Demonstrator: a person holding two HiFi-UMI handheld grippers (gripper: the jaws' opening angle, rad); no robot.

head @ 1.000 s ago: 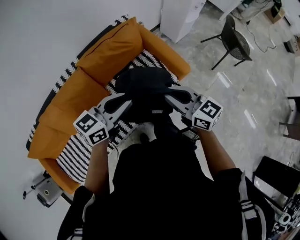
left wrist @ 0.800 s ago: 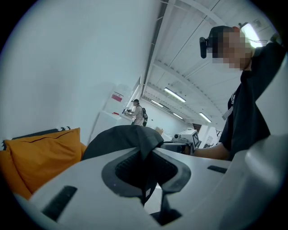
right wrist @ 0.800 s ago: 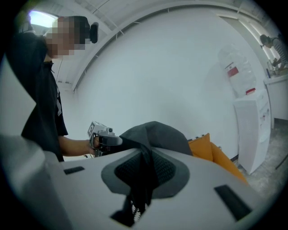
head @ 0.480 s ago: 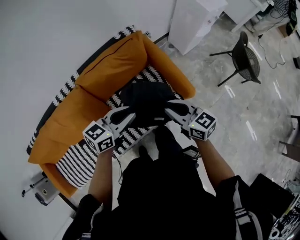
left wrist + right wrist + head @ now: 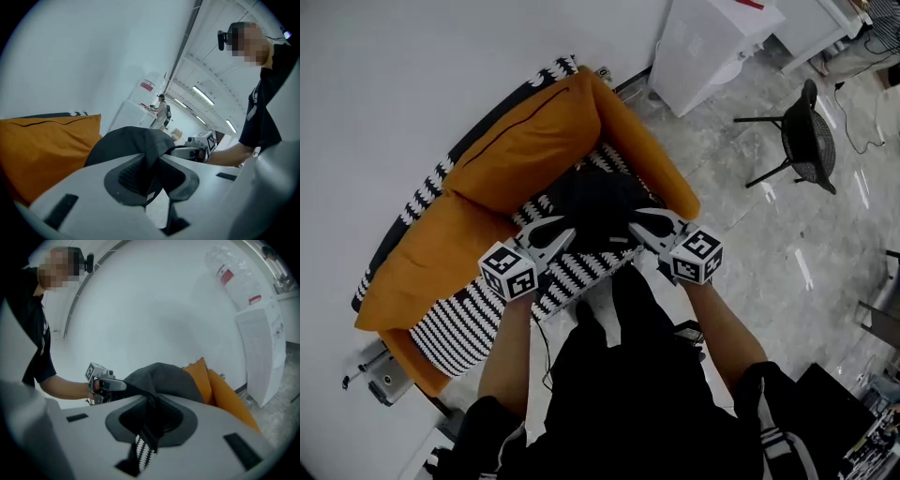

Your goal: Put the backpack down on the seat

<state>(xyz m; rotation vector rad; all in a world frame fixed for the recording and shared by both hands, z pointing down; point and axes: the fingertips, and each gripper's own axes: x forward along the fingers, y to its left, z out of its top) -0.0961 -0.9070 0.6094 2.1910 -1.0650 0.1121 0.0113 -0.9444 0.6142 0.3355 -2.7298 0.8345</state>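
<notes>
Orange seat (image 5: 525, 150) shows end to end only overhead.

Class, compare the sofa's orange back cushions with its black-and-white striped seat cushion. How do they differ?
The plain orange fabric back cushions stand upright against the wall; the black-and-white striped seat cushion lies flat. The back cushions are one colour, the seat cushion patterned. Both belong to one sofa.

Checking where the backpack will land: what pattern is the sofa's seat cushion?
Black-and-white zigzag stripes cover the seat cushion; the head view shows it best.
</notes>
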